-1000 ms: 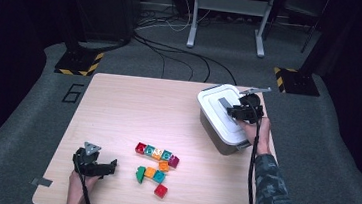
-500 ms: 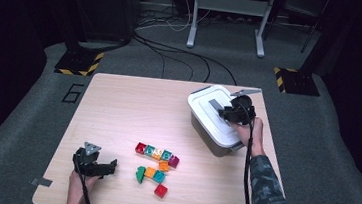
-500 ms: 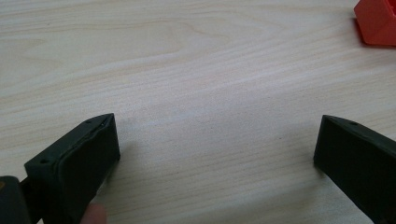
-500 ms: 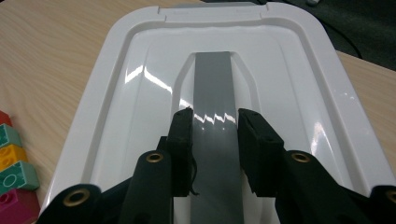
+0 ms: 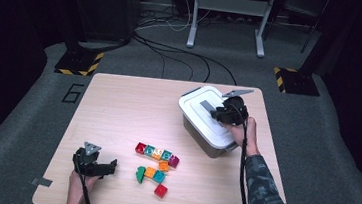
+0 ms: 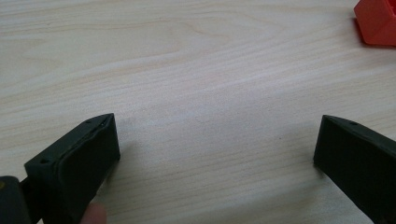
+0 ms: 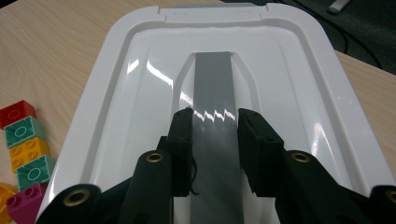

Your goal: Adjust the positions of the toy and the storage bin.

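Grey handle (image 7: 215, 121) of the white bin's lid is what the right tool (image 7: 215, 122) pinches: in the right gripper view its two black jaws press against the strip's two long edges, about halfway along it. The handle runs down the middle of the white lid (image 7: 299, 88), set in a shallow recess, and the lid sits flat on its bin.

Nearest in the high view, the left tool (image 5: 93, 164) rests on the worktop (image 5: 128, 107) at its near left corner, held in the person's left hand, with its jaws pointing right toward the bricks. In the left gripper view its jaws are spread wide over bare wood, nothing between them, and the corner of a red brick (image 6: 377, 21) shows well beyond them at the upper right.

Just past it, near the middle of the near edge, lies a cluster of coloured bricks (image 5: 155, 161): a row of red, teal, yellow, green and magenta ones, then green, orange and teal pieces and a single red one closest to the edge.

Farther back on the right half of the worktop stands the bin (image 5: 206, 118), a white lid over a grey body, set at an angle to the worktop's edges. The right tool (image 5: 218, 113) sits on top of it, the person's right hand and patterned sleeve reaching in from the near right.
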The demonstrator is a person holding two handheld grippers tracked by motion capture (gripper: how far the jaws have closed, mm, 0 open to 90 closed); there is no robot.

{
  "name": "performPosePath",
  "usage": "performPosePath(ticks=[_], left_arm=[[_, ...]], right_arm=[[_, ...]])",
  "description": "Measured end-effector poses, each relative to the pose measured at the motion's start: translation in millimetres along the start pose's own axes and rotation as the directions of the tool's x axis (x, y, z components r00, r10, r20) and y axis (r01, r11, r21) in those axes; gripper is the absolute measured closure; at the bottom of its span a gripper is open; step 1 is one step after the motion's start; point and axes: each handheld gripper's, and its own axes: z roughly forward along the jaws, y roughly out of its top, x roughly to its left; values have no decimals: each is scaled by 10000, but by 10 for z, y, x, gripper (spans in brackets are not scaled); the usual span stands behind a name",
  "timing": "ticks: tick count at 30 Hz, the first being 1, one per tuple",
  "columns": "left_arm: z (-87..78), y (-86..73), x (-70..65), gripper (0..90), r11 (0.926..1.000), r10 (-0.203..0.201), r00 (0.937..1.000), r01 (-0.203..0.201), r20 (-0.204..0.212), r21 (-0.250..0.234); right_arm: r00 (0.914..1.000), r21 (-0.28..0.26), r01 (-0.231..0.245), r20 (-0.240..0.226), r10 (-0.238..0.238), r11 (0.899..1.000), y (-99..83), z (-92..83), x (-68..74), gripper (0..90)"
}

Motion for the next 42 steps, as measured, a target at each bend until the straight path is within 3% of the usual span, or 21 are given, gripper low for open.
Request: performPosePath(ticks=[7,13,24,42], left_arm=[[0,0,0,0,10000,0,10000,0,1,-1],[0,0,0,0,10000,-5,10000,5,2,-2],[0,0,0,0,10000,-3,10000,3,2,-1],[0,-1,0,0,10000,-2,10000,2,-2,-2]], right_arm=[[9985,-36,436,-338,-437,9990,35,49,82,664],[9974,-38,418,-593,-420,9991,59,82,154,664],[9901,-58,898,-1076,-899,9959,124,160,269,664],[9842,39,1129,-1377,-1113,9936,160,193,360,664]])
